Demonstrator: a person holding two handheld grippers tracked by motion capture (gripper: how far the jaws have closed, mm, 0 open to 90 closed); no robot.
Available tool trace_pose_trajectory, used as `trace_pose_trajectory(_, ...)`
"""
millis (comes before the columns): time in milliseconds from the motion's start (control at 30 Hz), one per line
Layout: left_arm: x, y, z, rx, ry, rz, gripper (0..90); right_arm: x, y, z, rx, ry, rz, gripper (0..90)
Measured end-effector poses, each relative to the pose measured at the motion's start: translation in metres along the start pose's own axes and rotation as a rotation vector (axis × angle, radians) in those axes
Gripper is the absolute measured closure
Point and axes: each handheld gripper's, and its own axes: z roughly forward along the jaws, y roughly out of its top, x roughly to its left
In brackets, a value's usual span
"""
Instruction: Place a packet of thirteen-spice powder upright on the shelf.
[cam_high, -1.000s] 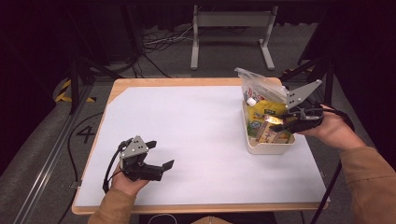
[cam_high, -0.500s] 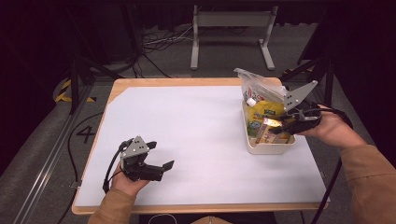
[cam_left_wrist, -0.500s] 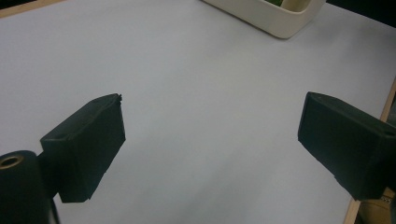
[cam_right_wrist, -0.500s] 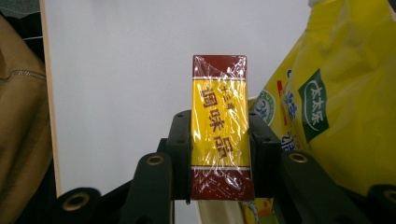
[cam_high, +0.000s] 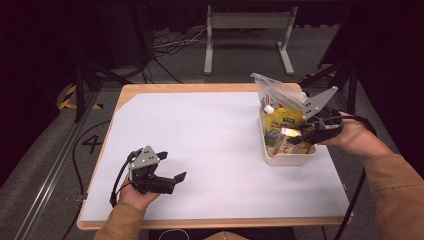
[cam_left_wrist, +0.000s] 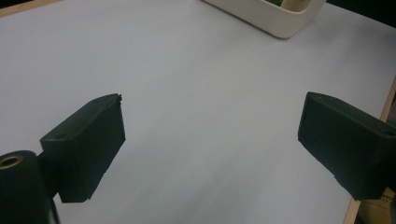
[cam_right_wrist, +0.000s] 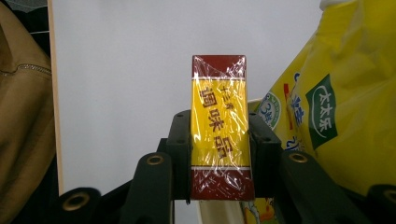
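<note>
The right gripper (cam_right_wrist: 219, 140) was clamped on a small red-and-yellow box (cam_right_wrist: 219, 126) wrapped in clear film, its jaws pressing the box's two long sides. In the high view the right gripper (cam_high: 300, 137) held that box (cam_high: 289, 134) over the near end of a cream tub (cam_high: 292, 159) on the white table (cam_high: 210, 140). A yellow pouch (cam_right_wrist: 327, 107) lay just beside the box in the tub. The left gripper (cam_high: 167, 180) rested near the table's front edge, well apart from the tub, its jaws spread with nothing between them.
</note>
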Motion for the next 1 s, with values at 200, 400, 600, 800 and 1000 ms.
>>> trace_pose_trajectory(200, 0.0, 0.0, 0.0, 0.003, -0.002, -0.001, 7.9, 0.005, 0.001, 0.001, 0.007, -0.013, -0.015, 67.8)
trace_pose_trajectory(400, 0.001, 0.0, 0.0, 0.003, -0.006, 0.002, 7.9, 0.005, 0.001, 0.0, 0.019, -0.005, -0.022, 67.9)
trace_pose_trajectory(600, 0.001, -0.001, 0.0, 0.002, -0.003, 0.0, 7.9, 0.004, 0.003, 0.007, 0.055, 0.003, -0.035, 67.9)
trace_pose_trajectory(800, 0.001, -0.001, -0.001, 0.004, -0.002, 0.001, 7.9, 0.004, -0.001, 0.025, 0.104, -0.008, -0.042, 67.8)
trace_pose_trajectory(1000, 0.001, -0.001, -0.001, 0.006, 0.001, -0.004, 7.9, 0.003, -0.006, 0.028, 0.09, -0.013, -0.026, 67.3)
